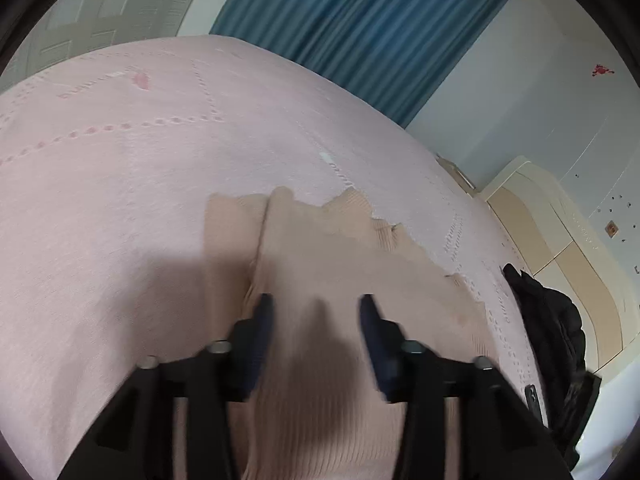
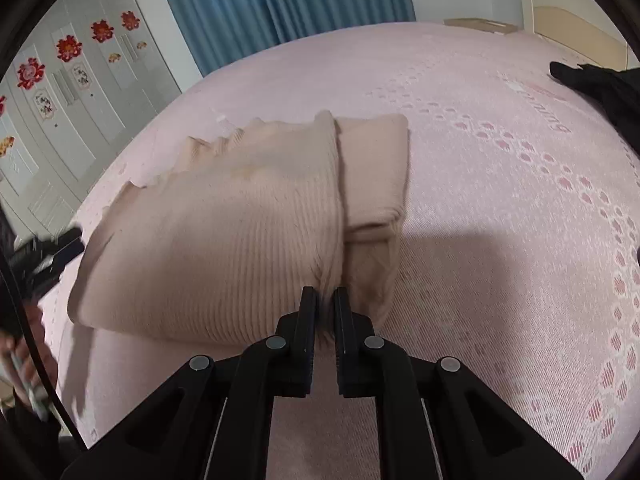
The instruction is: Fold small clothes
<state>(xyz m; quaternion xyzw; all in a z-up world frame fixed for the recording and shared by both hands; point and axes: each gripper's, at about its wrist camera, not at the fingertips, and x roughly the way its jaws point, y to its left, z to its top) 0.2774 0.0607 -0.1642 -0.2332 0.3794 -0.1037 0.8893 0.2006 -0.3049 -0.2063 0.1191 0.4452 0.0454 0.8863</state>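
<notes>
Mid-fold: beige knit top [image 2: 224, 232] pinched at its near edge by right gripper [image 2: 326, 300], lower centre of right view.
Left gripper [image 1: 316, 308] is seen w/ jaws spread, nothing gripped, over the top at bottom centre of left view. Next, probably: a fresh grip is needed, then fold carried across pink bedspread [image 2: 500, 240]. Black garment [image 2: 600, 84] lies far right.

- The folded garment [image 2: 224, 220] lies on the bed [image 2: 500, 240], near its front edge.
- A dark garment [image 2: 600, 80] lies on the bed far to the right, well apart.
- The curtain [image 2: 280, 0] hangs behind the bed.
- The wardrobe [image 2: 60, 120] stands at the left.
</notes>
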